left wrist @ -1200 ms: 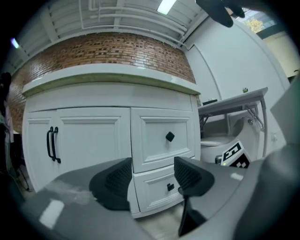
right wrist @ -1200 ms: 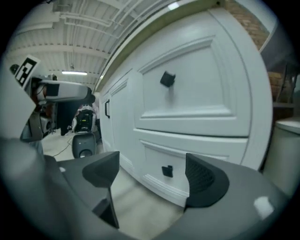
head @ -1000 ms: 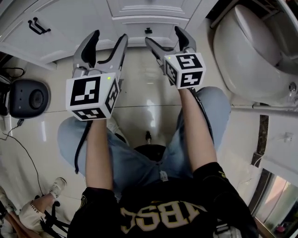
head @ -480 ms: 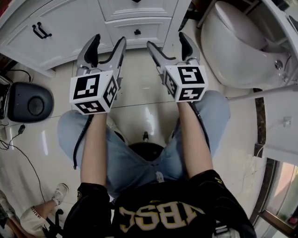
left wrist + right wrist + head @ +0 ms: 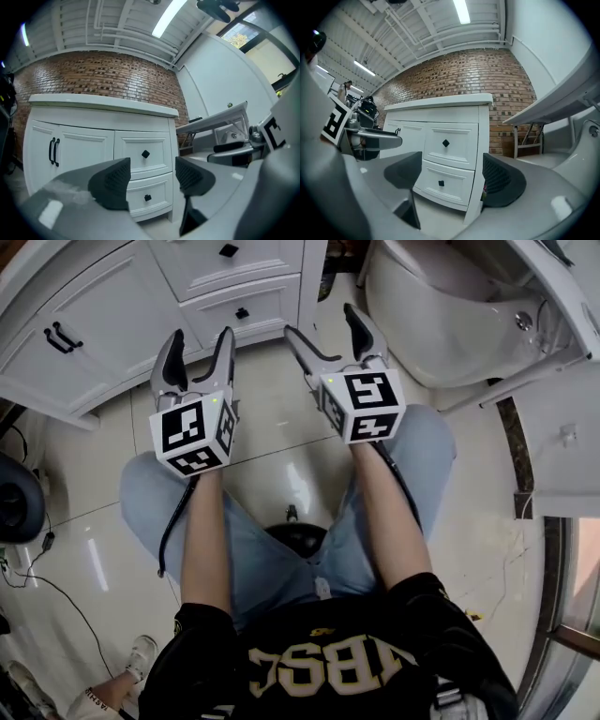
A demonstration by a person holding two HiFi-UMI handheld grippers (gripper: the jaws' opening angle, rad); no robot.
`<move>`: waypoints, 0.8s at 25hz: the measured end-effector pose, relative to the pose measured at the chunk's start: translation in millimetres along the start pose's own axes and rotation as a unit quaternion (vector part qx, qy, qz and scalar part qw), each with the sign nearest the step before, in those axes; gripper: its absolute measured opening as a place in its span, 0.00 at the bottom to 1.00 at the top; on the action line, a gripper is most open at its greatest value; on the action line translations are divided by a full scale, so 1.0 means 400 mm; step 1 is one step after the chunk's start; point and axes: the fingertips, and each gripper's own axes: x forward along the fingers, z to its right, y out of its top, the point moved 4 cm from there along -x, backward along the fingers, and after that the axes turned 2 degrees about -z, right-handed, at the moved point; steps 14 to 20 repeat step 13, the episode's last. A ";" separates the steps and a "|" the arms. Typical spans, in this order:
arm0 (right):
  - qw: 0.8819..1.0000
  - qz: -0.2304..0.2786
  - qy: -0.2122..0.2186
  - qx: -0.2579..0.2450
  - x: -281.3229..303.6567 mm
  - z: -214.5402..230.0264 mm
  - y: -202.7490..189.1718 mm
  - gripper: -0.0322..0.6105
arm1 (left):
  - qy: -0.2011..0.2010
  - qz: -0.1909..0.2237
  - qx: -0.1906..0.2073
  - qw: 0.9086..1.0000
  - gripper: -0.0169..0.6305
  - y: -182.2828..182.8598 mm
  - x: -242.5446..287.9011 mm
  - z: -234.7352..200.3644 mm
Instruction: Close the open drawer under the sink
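A white vanity cabinet [image 5: 112,296] stands ahead, with an upper drawer [image 5: 229,250] and a lower drawer [image 5: 242,312], each bearing a black knob. Both drawer fronts look flush with the cabinet in both gripper views, lower drawer [image 5: 147,198] [image 5: 439,183]. My left gripper [image 5: 199,338] [image 5: 150,176] is open and empty, held level short of the drawers. To its right, my right gripper [image 5: 322,322] [image 5: 450,180] is also open, with its jaws closing on nothing. It points at the cabinet's right corner.
A cabinet door with two black handles [image 5: 58,337] lies left of the drawers. A large white bathroom fixture [image 5: 441,306] stands at the right. A black round device [image 5: 14,498] and a cable [image 5: 56,587] sit on the tiled floor at left.
In the head view the cabinet has slid to the upper left. Both grippers, whose tips were near the lower drawer's knob, now stand back from it and to its right.
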 end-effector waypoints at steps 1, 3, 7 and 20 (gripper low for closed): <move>1.000 0.000 -0.001 0.003 -0.002 0.000 -0.002 0.67 | 0.000 -0.002 -0.005 1.000 0.49 0.000 -0.002 0.003; 1.000 0.001 0.001 0.010 -0.002 0.000 -0.003 0.67 | 0.001 -0.014 -0.002 1.000 0.49 -0.008 0.002 0.009; 1.000 0.001 0.004 0.011 0.006 0.001 -0.005 0.67 | 0.000 -0.031 0.021 0.999 0.49 -0.026 0.013 0.017; 1.000 -0.005 0.009 0.018 0.026 0.002 -0.022 0.66 | -0.001 -0.034 0.019 0.999 0.49 -0.033 0.007 0.009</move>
